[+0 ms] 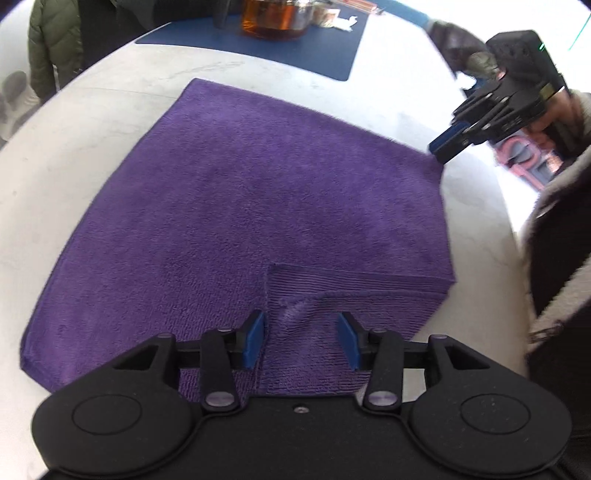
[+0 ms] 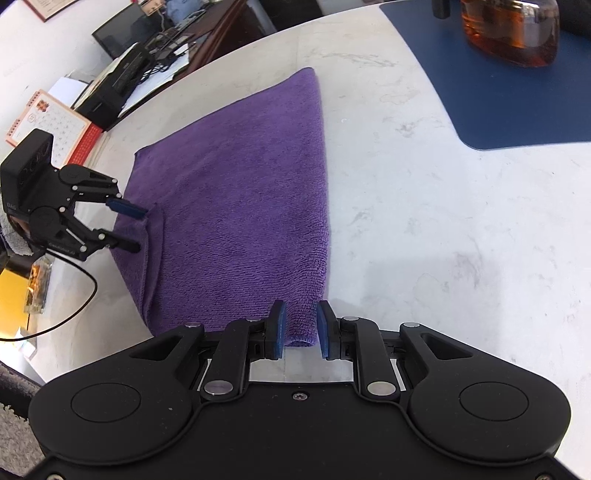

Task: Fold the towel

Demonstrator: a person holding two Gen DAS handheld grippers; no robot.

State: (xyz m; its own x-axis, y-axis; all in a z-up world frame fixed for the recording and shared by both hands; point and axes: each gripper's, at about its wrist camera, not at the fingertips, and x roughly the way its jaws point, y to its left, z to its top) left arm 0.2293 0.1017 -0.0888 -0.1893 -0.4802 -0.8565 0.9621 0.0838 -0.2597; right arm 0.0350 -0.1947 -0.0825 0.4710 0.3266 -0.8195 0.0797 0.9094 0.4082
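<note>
A purple towel (image 1: 258,192) (image 2: 240,206) lies flat on the white marble table (image 1: 92,122) (image 2: 443,229). One near corner is folded over into a ribbed flap (image 1: 351,295). My left gripper (image 1: 302,338) (image 2: 138,229) is open, its blue pads standing on either side of a raised pucker of that flap without pressing it. My right gripper (image 2: 301,328) (image 1: 441,149) is at the towel's other corner. Its pads stand narrowly apart and are shut on the thick rounded corner, which rests on the table.
A dark blue mat (image 1: 314,51) (image 2: 517,96) lies beyond the towel with an amber glass jar (image 1: 275,20) (image 2: 513,33) on it. A person in a green jacket (image 1: 51,51) stands past the table. A desk calendar (image 2: 55,125), a monitor and a black cable (image 2: 81,310) are off the table's left edge.
</note>
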